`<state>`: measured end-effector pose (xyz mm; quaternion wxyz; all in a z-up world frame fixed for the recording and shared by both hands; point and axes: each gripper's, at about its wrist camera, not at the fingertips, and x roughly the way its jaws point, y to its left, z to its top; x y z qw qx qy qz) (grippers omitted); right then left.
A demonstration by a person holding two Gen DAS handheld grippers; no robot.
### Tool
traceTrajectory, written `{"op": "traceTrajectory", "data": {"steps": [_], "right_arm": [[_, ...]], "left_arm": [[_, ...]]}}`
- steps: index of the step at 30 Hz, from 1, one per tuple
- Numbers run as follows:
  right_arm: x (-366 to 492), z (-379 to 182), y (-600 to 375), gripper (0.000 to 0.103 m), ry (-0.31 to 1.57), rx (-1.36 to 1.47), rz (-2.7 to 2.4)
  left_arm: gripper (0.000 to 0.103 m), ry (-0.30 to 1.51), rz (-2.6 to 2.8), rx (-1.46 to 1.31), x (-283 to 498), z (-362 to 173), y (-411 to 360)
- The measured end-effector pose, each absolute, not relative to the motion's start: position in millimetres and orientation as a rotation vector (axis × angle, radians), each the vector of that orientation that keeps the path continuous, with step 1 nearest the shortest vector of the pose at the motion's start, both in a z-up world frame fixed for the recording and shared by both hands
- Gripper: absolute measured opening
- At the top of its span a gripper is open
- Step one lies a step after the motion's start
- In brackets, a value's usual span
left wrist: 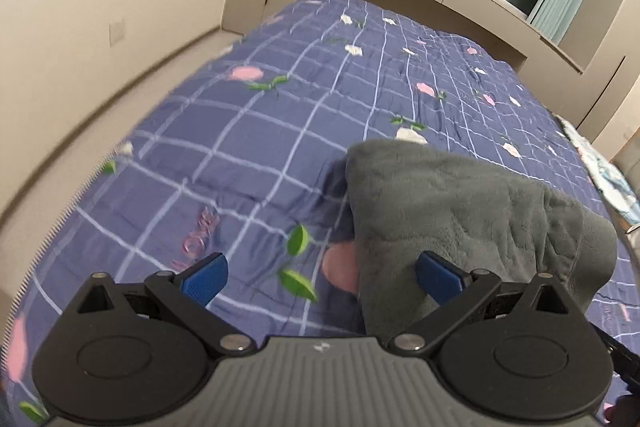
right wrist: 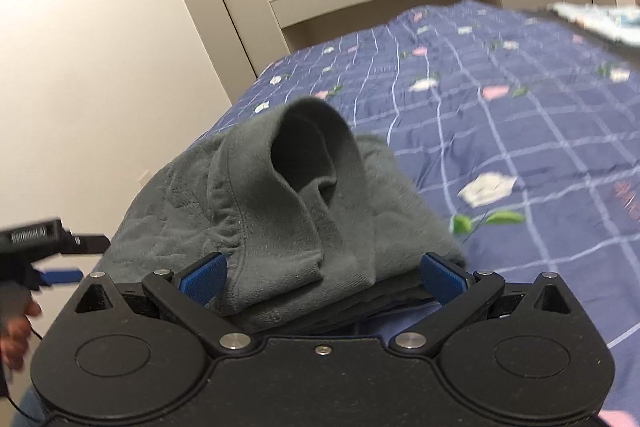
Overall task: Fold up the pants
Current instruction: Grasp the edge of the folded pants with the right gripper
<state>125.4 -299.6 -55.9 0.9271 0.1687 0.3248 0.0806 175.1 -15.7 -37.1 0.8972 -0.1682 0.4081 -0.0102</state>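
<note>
1. Grey and fuzzy, the pants (right wrist: 280, 195) lie in a folded heap on the bed (left wrist: 248, 131), near the close edge. The bed cover is blue with white lines and little flowers.
2. The cloth looks thick, soft and floppy. I think it is light and will not break. It will bend and sag wherever nothing holds it up.
3. The fuzz looks grippy, not slippery, so a pinch should hold well. The layers can still slide over each other.
4. One end curls up like a tunnel in the right view. That puffy loop will likely flop over if pushed.
5. The left tool (left wrist: 320, 273) is wide open with nothing in it. It hovers over the bed cover, with the pants just beside its right blue pad.
6. The right tool (right wrist: 324, 277) is open wide too. The near edge of the pants lies between its blue pads, but I cannot see them pressing on it.
7. A good place to take hold is a flat edge or corner, pinching all the layers together.
8. One tool at each end would keep the heap from sagging.
</note>
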Motion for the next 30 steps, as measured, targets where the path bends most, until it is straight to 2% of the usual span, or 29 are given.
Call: {"op": "traceTrajectory", "data": {"steps": [10,17,24,30], "right_arm": [[110.6,-49.8,-286.0,0.103,0.631,0.428,0.183],[99.3,-29.7,-271.4,0.103,0.542,0.364,0.219],[125.4,-55.2,-283.7,0.103,0.614,0.456,0.18],[114.6,-48.1,-268.8,0.102,0.55,0.438,0.181]], "left_arm": [[0.103,0.851,-0.06,-0.329,176.5,-48.0,-28.4],[0.103,0.857,-0.063,-0.31,175.6,-52.0,-37.1],[0.103,0.854,-0.062,-0.3,174.7,-53.4,-42.1],[0.103,0.855,-0.058,-0.298,174.2,-54.3,-43.0]]}}
